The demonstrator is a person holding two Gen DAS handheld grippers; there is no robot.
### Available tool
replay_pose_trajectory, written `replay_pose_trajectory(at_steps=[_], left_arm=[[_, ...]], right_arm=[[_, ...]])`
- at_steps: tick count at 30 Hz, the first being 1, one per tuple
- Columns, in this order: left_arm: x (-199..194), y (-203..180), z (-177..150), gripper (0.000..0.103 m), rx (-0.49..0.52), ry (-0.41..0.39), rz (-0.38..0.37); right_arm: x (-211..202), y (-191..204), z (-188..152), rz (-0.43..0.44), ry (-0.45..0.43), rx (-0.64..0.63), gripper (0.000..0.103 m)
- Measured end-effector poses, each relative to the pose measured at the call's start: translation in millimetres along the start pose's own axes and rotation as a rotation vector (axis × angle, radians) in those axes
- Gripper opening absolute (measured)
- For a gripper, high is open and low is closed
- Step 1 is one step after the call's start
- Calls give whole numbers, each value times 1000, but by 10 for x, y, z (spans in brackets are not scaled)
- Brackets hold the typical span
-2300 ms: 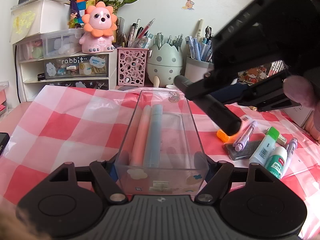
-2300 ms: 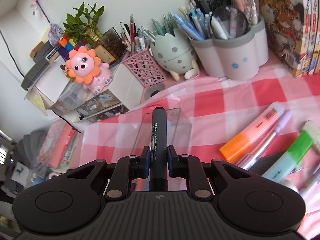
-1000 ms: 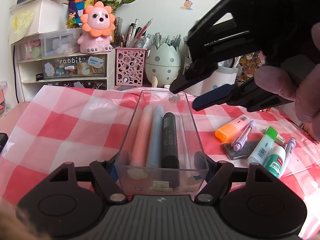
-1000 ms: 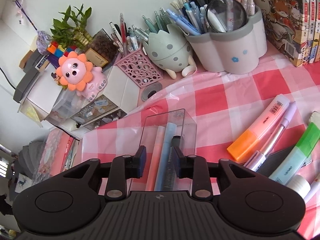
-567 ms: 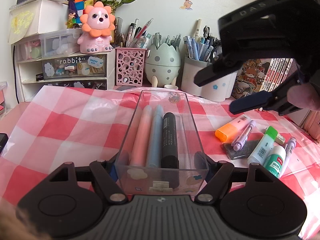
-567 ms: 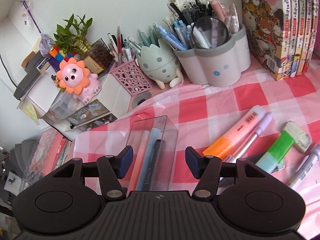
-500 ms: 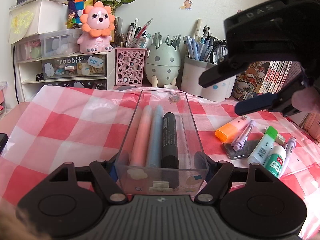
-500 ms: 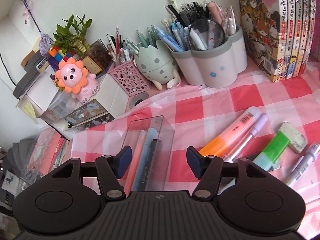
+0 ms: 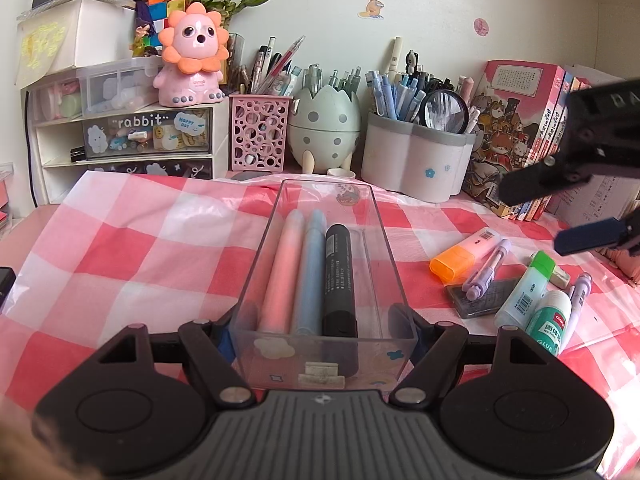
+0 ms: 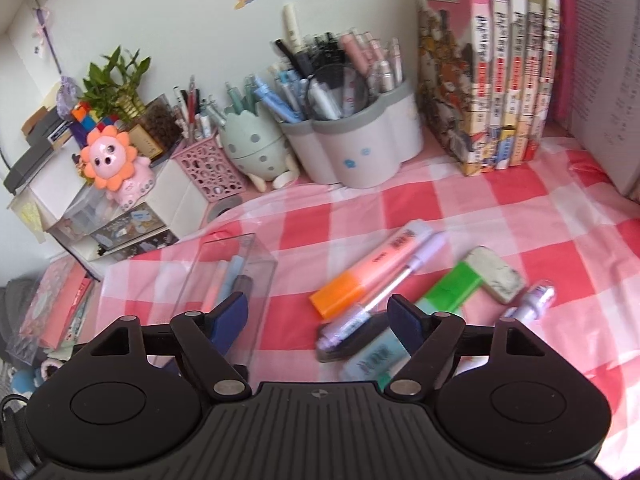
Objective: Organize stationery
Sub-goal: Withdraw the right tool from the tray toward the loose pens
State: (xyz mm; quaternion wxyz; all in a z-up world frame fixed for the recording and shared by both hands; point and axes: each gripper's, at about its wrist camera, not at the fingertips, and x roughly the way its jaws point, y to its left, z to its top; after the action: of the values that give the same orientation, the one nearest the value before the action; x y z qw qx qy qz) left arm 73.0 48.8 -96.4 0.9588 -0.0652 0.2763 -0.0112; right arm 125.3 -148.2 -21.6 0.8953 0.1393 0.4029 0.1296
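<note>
My left gripper (image 9: 322, 332) is shut on the near end of a clear plastic box (image 9: 385, 240) standing on the checked cloth. Inside the box lie a pink pen (image 9: 280, 268), a blue pen (image 9: 310, 268) and a black marker (image 9: 339, 276), side by side. My right gripper (image 10: 318, 308) hovers over the loose stationery to the right of the box; its jaws are opening and nothing is between them. Below it lie an orange highlighter (image 10: 376, 268), a purple pen (image 10: 384, 292) and a green highlighter (image 10: 448, 292). In the left wrist view the right gripper (image 9: 536, 216) is at the right edge.
An eraser (image 10: 496, 274), a second purple pen (image 10: 532, 300), a glue bottle (image 9: 550, 322) and a dark flat case (image 9: 486, 294) lie nearby. Along the wall stand a grey pen holder (image 10: 360, 156), an egg-shaped holder (image 9: 324, 132), a pink mesh cup (image 9: 258, 132), books (image 10: 500, 80) and a drawer unit (image 9: 132, 136).
The right gripper has moved away from the box to the right, over the loose pens, and its jaws have spread wide. The black marker stays in the box; the left gripper has not moved.
</note>
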Motion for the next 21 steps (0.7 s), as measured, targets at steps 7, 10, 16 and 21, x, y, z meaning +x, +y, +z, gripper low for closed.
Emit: replay_pose_trajectory(at_steps=[7,10,16,21], left_arm=[[1,0,0,50,1,0,0],[1,0,1,50,1,0,0],[7,-2,1,50,3,4,-6],[9,-3,0,51,3,5,-6]], right_arm=[[-94,-327,-51,-59,-22,64,78],[-120,-477,-62,-88,-30,101,78],[-122,-686,-80,-115,-36,162,78],[-116,-797,-81,-140,-43,189,78]])
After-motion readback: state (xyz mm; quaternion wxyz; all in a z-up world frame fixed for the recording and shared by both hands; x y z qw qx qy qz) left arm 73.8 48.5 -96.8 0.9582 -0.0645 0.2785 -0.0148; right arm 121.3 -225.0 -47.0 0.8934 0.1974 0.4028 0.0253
